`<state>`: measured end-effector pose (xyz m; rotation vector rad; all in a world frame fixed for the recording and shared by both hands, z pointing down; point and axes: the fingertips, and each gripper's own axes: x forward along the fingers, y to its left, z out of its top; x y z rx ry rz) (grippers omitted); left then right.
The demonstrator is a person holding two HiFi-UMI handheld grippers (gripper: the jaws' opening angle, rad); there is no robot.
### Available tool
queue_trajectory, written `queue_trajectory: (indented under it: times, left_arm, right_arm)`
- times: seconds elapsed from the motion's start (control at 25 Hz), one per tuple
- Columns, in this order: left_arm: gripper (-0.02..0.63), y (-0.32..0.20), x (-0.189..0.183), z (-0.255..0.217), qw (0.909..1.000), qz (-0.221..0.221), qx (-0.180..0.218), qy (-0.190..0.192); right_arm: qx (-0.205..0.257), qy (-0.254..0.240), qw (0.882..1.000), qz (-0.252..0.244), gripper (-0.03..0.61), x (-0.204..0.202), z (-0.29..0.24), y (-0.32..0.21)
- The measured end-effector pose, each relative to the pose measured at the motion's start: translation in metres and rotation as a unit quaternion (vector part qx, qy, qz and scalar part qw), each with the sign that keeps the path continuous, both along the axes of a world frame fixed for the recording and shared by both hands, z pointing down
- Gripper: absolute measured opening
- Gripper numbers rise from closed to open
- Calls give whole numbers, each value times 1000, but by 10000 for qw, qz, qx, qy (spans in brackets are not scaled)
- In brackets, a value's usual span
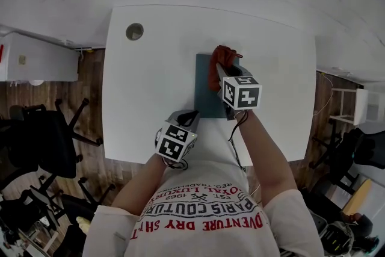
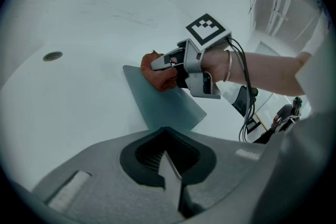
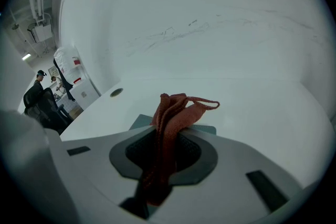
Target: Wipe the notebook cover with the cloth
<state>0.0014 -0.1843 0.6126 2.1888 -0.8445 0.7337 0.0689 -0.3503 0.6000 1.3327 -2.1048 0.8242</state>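
A dark teal notebook (image 1: 207,99) lies flat on the white table (image 1: 150,87), slightly right of its middle. My right gripper (image 1: 221,73) is shut on a rust-red cloth (image 1: 221,59), which rests bunched on the far part of the cover. In the right gripper view the cloth (image 3: 174,113) stands up out of the jaws, with the notebook (image 3: 206,128) showing just behind. My left gripper (image 1: 189,119) sits at the notebook's near left corner, jaws shut with nothing between them. The left gripper view shows the notebook (image 2: 168,107), the cloth (image 2: 160,77) and the right gripper (image 2: 169,61) ahead.
A round cable hole (image 1: 135,31) is in the table's far left corner. Black office chairs (image 1: 42,135) stand on the wooden floor to the left, beside a white cabinet (image 1: 36,60). A cable (image 1: 236,147) trails from the right gripper over the near table edge.
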Motion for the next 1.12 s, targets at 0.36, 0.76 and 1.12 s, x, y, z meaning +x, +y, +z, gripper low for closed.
queue_trajectory:
  times: [0.36, 0.76, 1.12]
  left_arm:
    - [9, 0, 1, 0, 9998, 95, 93, -113]
    - [9, 0, 1, 0, 9999, 33, 143, -23]
    - [9, 0, 1, -1, 9996, 84, 284, -25]
  right_arm:
    - [69, 282, 9995, 110, 87, 33, 0, 1]
    - [55, 504, 9975, 488, 81, 72, 1, 4]
    - [262, 512, 9965, 603, 78, 79, -24, 21]
